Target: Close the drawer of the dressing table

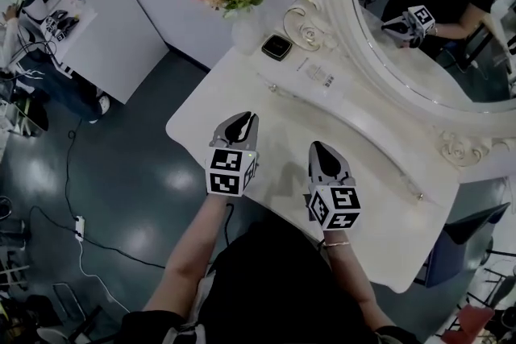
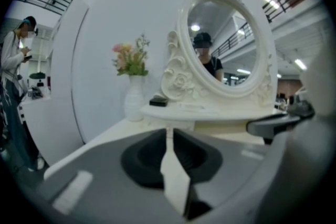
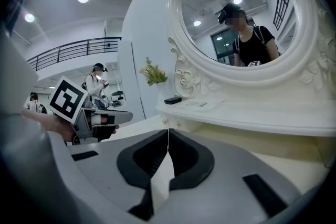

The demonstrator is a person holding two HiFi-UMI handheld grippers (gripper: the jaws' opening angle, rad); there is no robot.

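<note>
One drawer [image 1: 348,138], seemingly closed, beyond left gripper [image 1: 244,118], right gripper [image 1: 317,147]

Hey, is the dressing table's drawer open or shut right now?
Looks shut: in the head view the drawer front sits flush under the shelf, with nothing pulled out over the tabletop.

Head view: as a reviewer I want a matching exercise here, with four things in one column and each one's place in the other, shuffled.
Things:
1. white vase of pink flowers
2. small black square box
3. oval mirror in a carved white frame
4. left gripper

Places:
A. on the raised shelf, by the frame's scroll
B. above the tabletop's near part, beside the right gripper
C. at the far left end of the white dressing table
D. at the back, reflecting the person

Pairs: 1-C, 2-A, 3-D, 4-B.
</note>
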